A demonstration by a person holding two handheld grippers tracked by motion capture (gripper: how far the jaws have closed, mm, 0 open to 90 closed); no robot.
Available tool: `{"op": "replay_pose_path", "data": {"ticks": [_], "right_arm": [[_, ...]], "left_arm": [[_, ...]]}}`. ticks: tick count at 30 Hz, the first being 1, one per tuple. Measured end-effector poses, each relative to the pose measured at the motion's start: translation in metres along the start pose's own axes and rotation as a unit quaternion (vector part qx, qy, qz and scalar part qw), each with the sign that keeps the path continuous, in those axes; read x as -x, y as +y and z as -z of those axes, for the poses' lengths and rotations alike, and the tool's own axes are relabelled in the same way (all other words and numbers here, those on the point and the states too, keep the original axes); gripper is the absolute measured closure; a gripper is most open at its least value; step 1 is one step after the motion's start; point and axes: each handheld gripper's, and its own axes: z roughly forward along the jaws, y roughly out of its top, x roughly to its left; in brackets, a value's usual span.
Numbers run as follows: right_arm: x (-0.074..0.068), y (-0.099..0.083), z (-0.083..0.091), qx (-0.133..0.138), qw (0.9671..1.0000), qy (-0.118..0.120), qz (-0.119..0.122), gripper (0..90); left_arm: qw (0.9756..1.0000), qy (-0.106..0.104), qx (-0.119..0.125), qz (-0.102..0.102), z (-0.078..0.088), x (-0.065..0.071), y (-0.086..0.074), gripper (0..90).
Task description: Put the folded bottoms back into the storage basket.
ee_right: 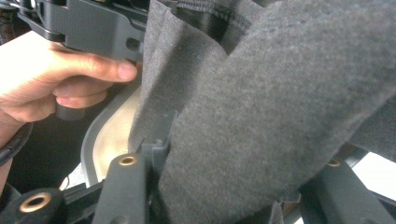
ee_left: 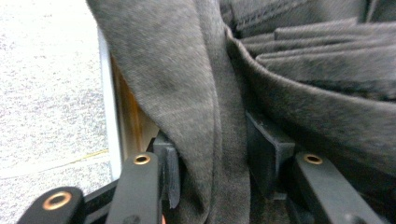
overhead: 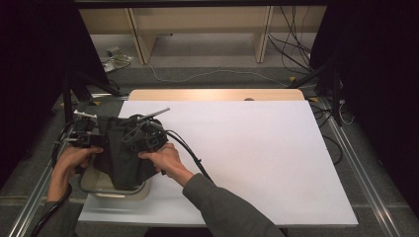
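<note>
A dark grey cloth (overhead: 121, 158) hangs bunched between my two grippers, above a pale plastic bin (overhead: 106, 190) at the table's front left corner. My left gripper (overhead: 100, 140) reaches into the cloth from the left and my right gripper (overhead: 130, 140) from the right. In the left gripper view a fold of the cloth (ee_left: 187, 93) hangs loosely between the parted jaws of the left gripper (ee_left: 212, 163), with the bin's rim (ee_left: 106, 116) behind. In the right gripper view the right gripper (ee_right: 247, 163) has thick cloth (ee_right: 261, 116) between its parted jaws, one jaw partly hidden.
A white sheet (overhead: 257, 153) covers the table, broad and bare to the right of the hands. A black stand (overhead: 66, 98) rises at the table's left edge. Metal rails (overhead: 363, 182) run along both sides. Cables (overhead: 291, 54) lie on the floor beyond.
</note>
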Motion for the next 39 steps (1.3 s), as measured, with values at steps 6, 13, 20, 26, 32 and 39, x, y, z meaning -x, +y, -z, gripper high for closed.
{"op": "replay_pose_path", "data": {"ticks": [6,13,20,26,32,39], "right_arm": [[0.001,0.002,0.003,0.003,1.0,0.004,-0.004,45.3],[0.005,0.005,0.009,0.011,0.9999,0.003,-0.013,35.2],[0.007,0.007,0.013,0.014,0.9998,-0.003,-0.012,27.9],[0.008,0.008,0.015,0.017,0.9997,-0.006,-0.014,22.6],[0.012,0.011,0.021,0.023,0.9996,-0.014,-0.011,20.5],[0.014,0.013,0.028,0.032,0.9994,-0.012,-0.012,19.5]], "left_arm": [[0.9998,0.004,0.018,0.0,0.005,0.003,0.002,64.8],[0.9998,0.02,0.003,-0.003,-0.011,0.01,0.003,80.8],[0.9989,0.039,-0.024,-0.007,-0.027,0.014,0.001,84.2],[0.9948,0.08,-0.052,-0.034,-0.037,0.024,0.002,84.3],[0.9949,0.078,-0.06,-0.023,-0.048,0.021,0.0,83.7],[0.9936,0.093,-0.061,-0.021,-0.051,0.023,0.001,79.6]]}}
